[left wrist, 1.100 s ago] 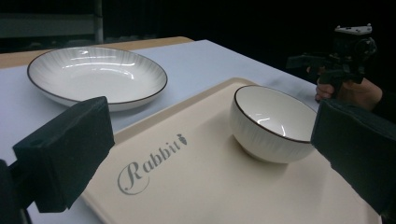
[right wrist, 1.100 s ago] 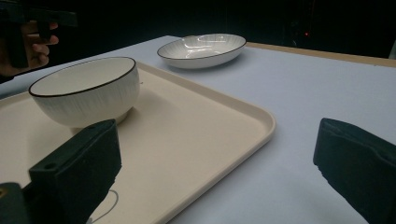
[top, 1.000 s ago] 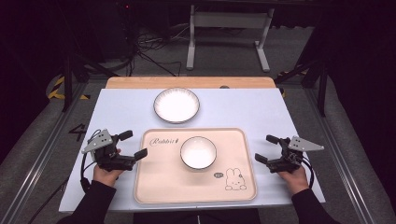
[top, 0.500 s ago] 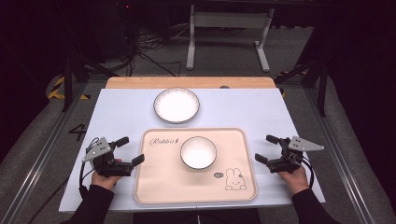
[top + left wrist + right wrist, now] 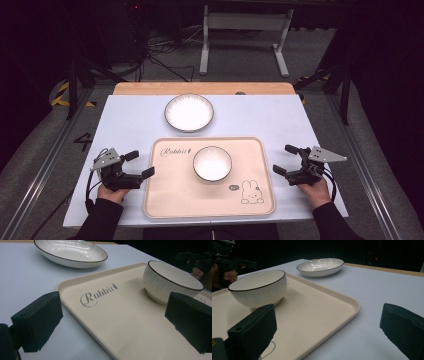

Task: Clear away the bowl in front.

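Note:
A white bowl with a dark rim stands near the middle of a cream tray printed with "Rabbit" and a bunny drawing. Behind the tray, a white shallow plate rests on the pale table. My left gripper is open just off the tray's left edge, holding nothing. In the left gripper view its jaws frame the tray, with the bowl ahead on the right and the plate beyond. My right gripper is open beside the tray's right edge, facing the bowl and plate.
The table has bare surface on both sides of the tray and around the plate. A wooden strip runs along its far edge. On the dark floor beyond are a metal stand and cables.
My left gripper has drawn back a little toward the person and settled lower beside the tray. The right gripper, bowl and plate have not moved.

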Demonstrator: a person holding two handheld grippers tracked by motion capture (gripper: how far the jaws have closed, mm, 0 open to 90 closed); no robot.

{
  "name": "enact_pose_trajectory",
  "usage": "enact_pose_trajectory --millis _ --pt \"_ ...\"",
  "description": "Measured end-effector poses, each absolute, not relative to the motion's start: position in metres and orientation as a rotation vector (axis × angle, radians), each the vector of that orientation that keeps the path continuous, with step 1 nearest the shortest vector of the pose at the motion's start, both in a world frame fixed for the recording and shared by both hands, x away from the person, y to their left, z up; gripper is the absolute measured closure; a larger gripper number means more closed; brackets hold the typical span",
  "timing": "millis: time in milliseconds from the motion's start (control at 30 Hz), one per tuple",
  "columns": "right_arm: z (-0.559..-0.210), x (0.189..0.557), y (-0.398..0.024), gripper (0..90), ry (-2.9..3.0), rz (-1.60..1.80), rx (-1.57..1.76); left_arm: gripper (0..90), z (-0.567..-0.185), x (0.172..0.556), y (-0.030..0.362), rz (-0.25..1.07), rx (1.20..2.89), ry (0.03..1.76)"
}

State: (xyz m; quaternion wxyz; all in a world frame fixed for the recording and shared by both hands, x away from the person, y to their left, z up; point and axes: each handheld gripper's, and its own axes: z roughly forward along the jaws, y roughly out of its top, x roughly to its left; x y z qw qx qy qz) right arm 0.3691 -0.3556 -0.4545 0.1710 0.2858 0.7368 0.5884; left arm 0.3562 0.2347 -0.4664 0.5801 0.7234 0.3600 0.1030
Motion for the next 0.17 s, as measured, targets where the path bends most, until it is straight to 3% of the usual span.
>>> enact_pose_trajectory --millis 167 --pt "-0.4545 0.3693 -0.3555 1.4 2.094 1.670 0.814 2.0 -0.4663 0.3569 0.2355 0.237 1.688 0.831"
